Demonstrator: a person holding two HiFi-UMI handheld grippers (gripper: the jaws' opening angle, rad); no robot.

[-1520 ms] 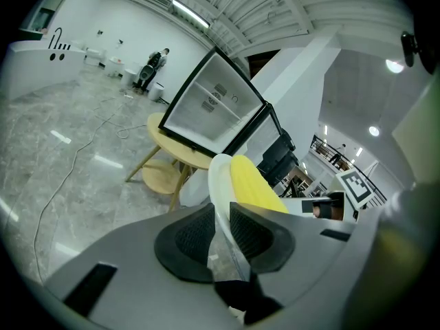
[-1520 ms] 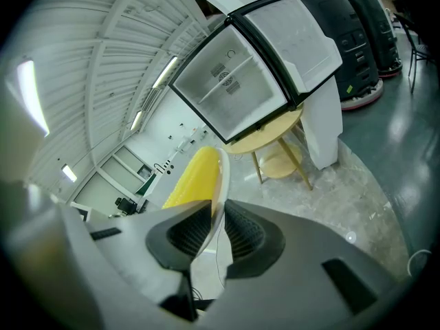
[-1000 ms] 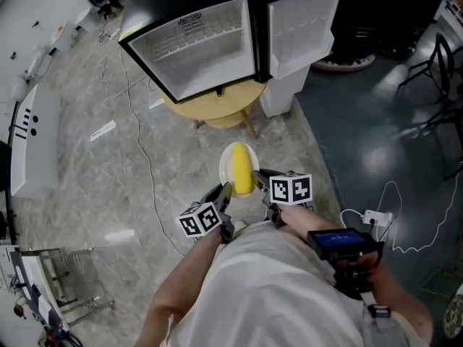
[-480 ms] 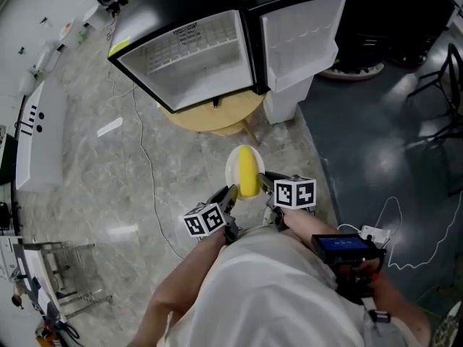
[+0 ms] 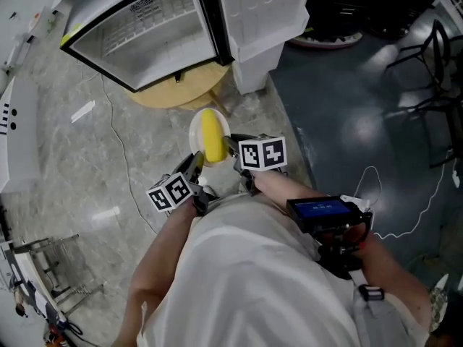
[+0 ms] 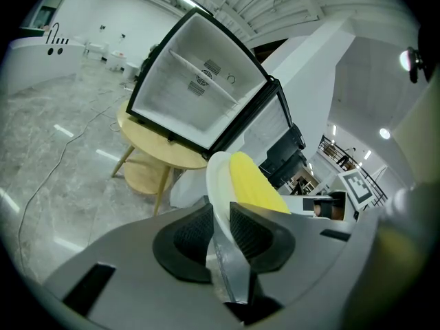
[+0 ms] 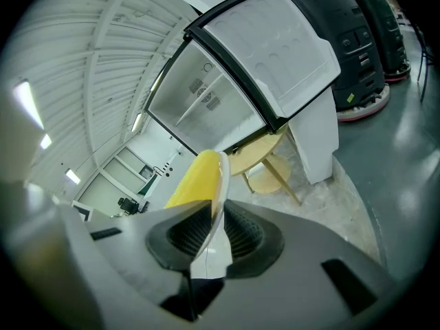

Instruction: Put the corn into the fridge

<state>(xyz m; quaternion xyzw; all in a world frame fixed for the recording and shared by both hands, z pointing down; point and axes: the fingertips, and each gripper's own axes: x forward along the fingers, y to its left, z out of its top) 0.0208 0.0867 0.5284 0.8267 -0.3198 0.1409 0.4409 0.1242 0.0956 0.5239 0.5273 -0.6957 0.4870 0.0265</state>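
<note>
The corn [image 5: 210,137] is a plain bright yellow cob with rounded ends. It looks smooth, since the kernels are too fine to make out. It lies lengthwise on a small white plate [image 5: 195,130], with one end pointing far, toward the fridge [image 5: 145,31], and the other end near the person. It covers most of the plate.

The plate is held in the air above the pale marbled floor [image 5: 72,157], in front of the person's chest, with one gripper on each side. The left gripper [image 5: 194,168] has its fingers pressed onto the plate's left rim. In the left gripper view the thin white edge is squeezed between the two dark ribbed pads [image 6: 247,229], and the corn rises just beyond them. The right gripper [image 5: 231,145] has its fingers closed on the right rim in the same way, with the plate's edge clamped between them.

Farther off, the fridge stands on a round wooden worktop [image 5: 173,92]. Its door [image 5: 260,9] is swung wide to the right, and the white inside shows one shelf [image 6: 199,71].
</note>
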